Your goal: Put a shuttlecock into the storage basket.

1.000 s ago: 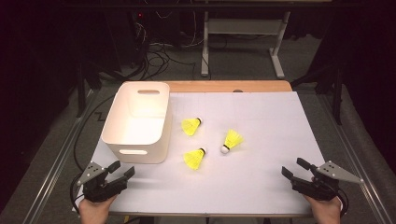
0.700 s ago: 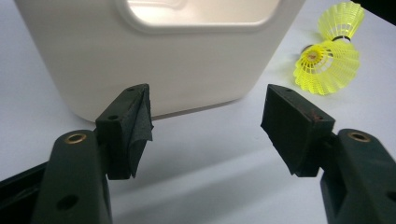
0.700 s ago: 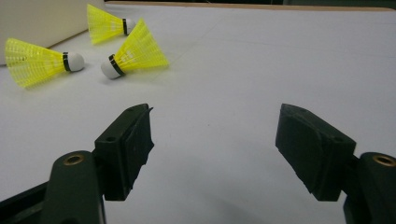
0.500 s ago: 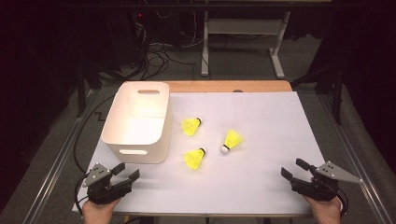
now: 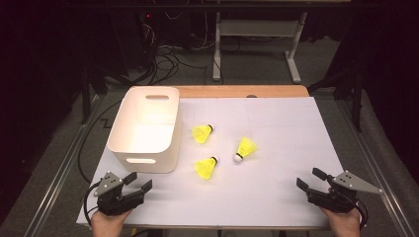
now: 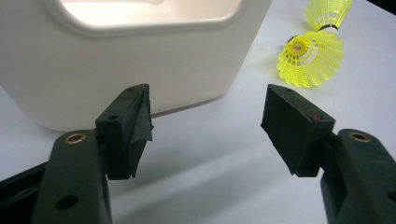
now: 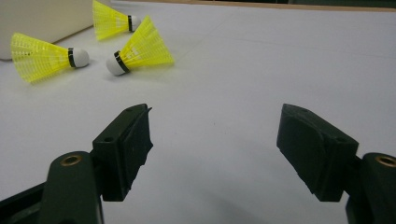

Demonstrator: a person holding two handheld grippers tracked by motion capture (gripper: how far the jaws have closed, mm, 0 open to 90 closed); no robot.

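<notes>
Three yellow shuttlecocks lie mid-table: one (image 5: 202, 133) beside the white bin (image 5: 121, 140), one (image 5: 245, 148) to its right, one (image 5: 206, 168) nearest me. My left gripper (image 5: 139, 181) rests open at the front left, just in front of the bin's near wall (image 6: 140, 60). The left gripper (image 6: 208, 121) holds nothing, and two shuttlecocks (image 6: 310, 53) (image 6: 327, 11) lie beyond its right jaw. At the front right, my right gripper (image 5: 309, 178) is open and empty. In its own view the right gripper (image 7: 215, 140) faces the three shuttlecocks (image 7: 42, 58) (image 7: 140, 49) (image 7: 112, 21) at upper left.
A white sheet (image 5: 276, 128) covers the table, with a wooden strip (image 5: 237, 91) along the far edge. Cables and a metal stand's legs (image 5: 257, 54) lie on the dark floor beyond. Metal rails run along both table sides.
My left gripper has slid a little to the right along the front edge, closer to the bin's near corner. The right gripper and the shuttlecocks have stayed put.
</notes>
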